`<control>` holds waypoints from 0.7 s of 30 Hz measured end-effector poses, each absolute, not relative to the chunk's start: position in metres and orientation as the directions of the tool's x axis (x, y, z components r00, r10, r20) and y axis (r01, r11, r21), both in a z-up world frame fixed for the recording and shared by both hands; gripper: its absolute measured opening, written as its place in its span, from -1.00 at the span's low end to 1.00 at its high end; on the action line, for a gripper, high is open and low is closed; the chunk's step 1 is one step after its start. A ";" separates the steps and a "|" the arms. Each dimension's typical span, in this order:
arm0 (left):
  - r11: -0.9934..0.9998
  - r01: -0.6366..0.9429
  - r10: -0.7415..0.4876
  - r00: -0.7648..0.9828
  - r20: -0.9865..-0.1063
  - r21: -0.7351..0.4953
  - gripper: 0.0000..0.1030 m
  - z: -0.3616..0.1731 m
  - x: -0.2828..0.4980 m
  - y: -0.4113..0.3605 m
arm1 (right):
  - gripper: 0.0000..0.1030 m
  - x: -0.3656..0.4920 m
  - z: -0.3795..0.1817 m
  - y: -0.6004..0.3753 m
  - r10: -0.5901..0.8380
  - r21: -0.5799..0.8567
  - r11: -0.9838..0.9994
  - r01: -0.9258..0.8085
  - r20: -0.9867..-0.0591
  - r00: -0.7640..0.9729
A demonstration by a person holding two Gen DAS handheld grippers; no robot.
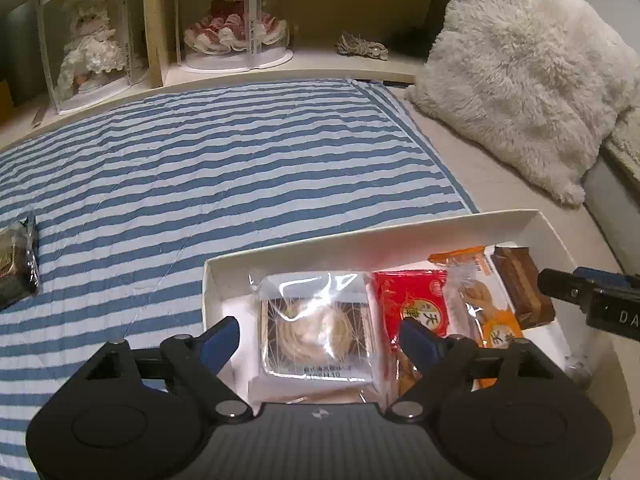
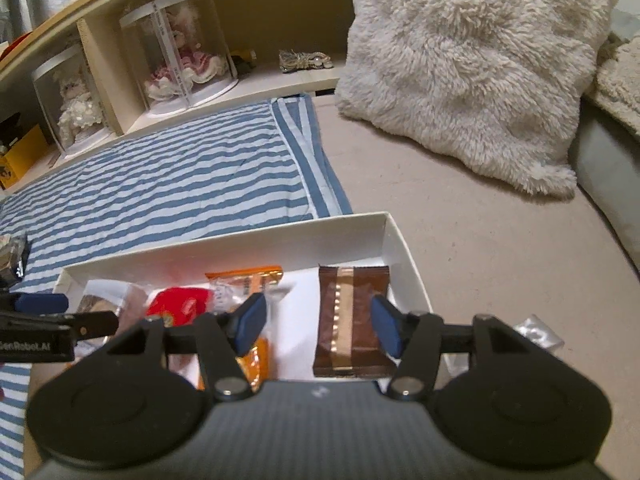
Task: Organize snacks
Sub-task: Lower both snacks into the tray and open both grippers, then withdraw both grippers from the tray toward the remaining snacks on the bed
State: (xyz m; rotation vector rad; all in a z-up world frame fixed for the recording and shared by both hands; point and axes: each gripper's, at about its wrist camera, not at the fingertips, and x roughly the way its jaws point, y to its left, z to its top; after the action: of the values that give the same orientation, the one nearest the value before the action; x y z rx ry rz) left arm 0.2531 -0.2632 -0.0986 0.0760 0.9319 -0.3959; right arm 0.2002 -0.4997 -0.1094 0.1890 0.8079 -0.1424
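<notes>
A white box (image 1: 360, 236) sits on the bed and holds several snacks: a clear-wrapped pastry (image 1: 316, 328), a red packet (image 1: 416, 300), an orange packet (image 1: 476, 280) and a brown bar (image 1: 520, 288). My left gripper (image 1: 320, 340) is open, its fingers either side of the pastry, just above it. My right gripper (image 2: 316, 328) is open over the brown bar (image 2: 352, 316), which lies in the box (image 2: 280, 240) at its right end. The red packet (image 2: 180, 300) and orange packet (image 2: 244, 276) show left of it. A dark-wrapped snack (image 1: 16, 264) lies on the blanket at far left.
A blue-and-white striped blanket (image 1: 200, 160) covers the bed. A fluffy white pillow (image 1: 520, 80) leans at the right. A shelf (image 1: 320, 60) behind holds two dolls in clear cases (image 1: 232, 12). A silvery wrapper (image 2: 536, 332) lies right of the box.
</notes>
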 end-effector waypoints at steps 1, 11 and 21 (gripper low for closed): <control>0.926 0.362 -0.298 0.530 -0.794 -0.106 0.75 -0.097 0.251 -0.262 | 0.28 0.198 -0.108 -0.498 -0.056 0.112 0.974 0.198 -0.727 0.685; 0.929 0.350 -0.305 0.533 -0.789 -0.122 1.00 -0.082 0.233 -0.250 | 0.44 0.173 -0.094 -0.484 -0.074 0.097 0.974 0.204 -0.717 0.693; 0.936 0.332 -0.294 0.555 -0.778 -0.117 1.00 -0.066 0.214 -0.228 | 0.78 0.150 -0.074 -0.462 -0.098 0.060 0.979 0.193 -0.694 0.713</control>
State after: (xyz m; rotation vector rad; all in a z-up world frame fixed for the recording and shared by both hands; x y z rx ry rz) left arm 0.2143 -0.2283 -0.0661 0.0450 0.9107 -0.3697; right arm 0.1497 -0.4625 -0.0744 0.1316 0.7605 -0.1614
